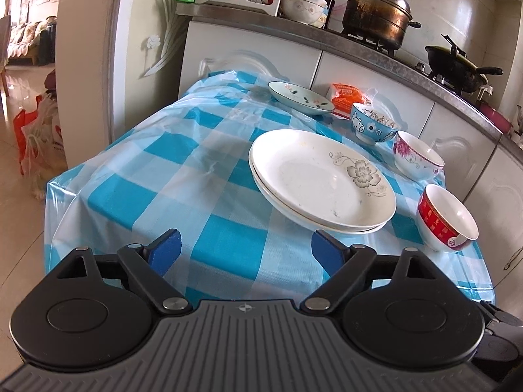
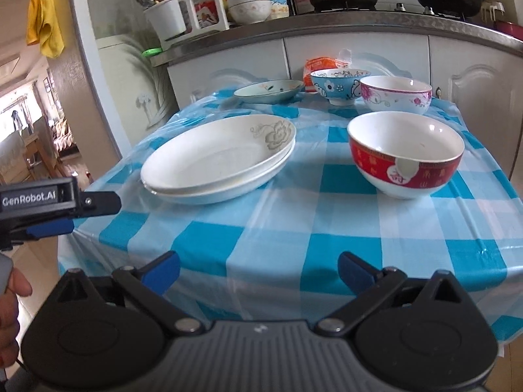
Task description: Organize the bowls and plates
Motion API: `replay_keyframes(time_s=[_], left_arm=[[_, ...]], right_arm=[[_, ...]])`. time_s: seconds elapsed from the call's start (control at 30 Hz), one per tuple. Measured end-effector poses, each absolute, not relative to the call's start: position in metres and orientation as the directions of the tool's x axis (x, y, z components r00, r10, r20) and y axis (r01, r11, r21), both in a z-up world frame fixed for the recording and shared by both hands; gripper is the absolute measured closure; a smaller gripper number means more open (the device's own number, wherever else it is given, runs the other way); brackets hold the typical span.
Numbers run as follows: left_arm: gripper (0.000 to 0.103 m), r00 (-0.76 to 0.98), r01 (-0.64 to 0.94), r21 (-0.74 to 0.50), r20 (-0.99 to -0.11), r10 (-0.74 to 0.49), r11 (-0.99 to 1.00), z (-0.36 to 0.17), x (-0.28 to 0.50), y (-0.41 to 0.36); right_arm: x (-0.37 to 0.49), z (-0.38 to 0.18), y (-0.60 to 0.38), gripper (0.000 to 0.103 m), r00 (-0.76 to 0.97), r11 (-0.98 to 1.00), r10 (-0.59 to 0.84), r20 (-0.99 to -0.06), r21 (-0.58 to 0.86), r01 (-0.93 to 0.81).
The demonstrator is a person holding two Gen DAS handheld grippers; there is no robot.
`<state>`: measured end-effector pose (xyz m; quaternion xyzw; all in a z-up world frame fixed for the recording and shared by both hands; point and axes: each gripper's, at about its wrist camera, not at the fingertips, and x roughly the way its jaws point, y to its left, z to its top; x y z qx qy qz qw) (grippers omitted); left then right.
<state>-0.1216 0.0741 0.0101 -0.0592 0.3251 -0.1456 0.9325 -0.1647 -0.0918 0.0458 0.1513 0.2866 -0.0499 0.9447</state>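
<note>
Two stacked white plates (image 1: 322, 179) with a grey flower sit mid-table; they also show in the right wrist view (image 2: 219, 160). A small green-rimmed plate (image 1: 299, 97) (image 2: 268, 90) lies at the far side. A blue cartoon bowl (image 1: 372, 125) (image 2: 338, 85), a pink-flower bowl (image 1: 416, 156) (image 2: 394, 96) and a red bowl (image 1: 444, 217) (image 2: 405, 155) stand along the right. My left gripper (image 1: 245, 251) is open and empty, short of the stacked plates; it also shows at the left of the right wrist view (image 2: 98, 204). My right gripper (image 2: 258, 272) is open and empty over the near table edge.
The table wears a blue-and-white checked cloth (image 1: 163, 170) (image 2: 278, 228) under clear plastic. An orange packet (image 1: 346, 96) lies behind the bowls. White cabinets (image 2: 356, 55) with a counter, a pot (image 1: 376, 13) and a wok (image 1: 457, 65) stand behind. Bags (image 1: 36, 140) sit on the floor at left.
</note>
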Motion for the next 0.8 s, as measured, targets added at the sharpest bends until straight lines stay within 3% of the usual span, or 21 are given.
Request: replay_keyframes(time_s=[0.27,0.57,0.8], left_arm=[[0.0,0.747,0.169,-0.263,-0.594,-0.297,0.95,0.007,-0.12,0.09],[0.0,0.776,0.122,-0.279,-0.571,-0.267,0.952,0.013,-0.105,0.095],[0.0,0.764,0.158,-0.248,-0.582,-0.277,0.956,0.008,-0.074,0.076]], right_arm=[[-0.17,0.044,-0.085,0.001,0.809,0.957,-0.02,-0.588,0.224,0.186],[-0.166,0.048,-0.082,0.001,0.856,0.975,-0.027,-0.516,0.176,0.137],[-0.153,0.031,-0.083,0.001,0.895,0.966,0.155,-0.419,0.254,-0.049]])
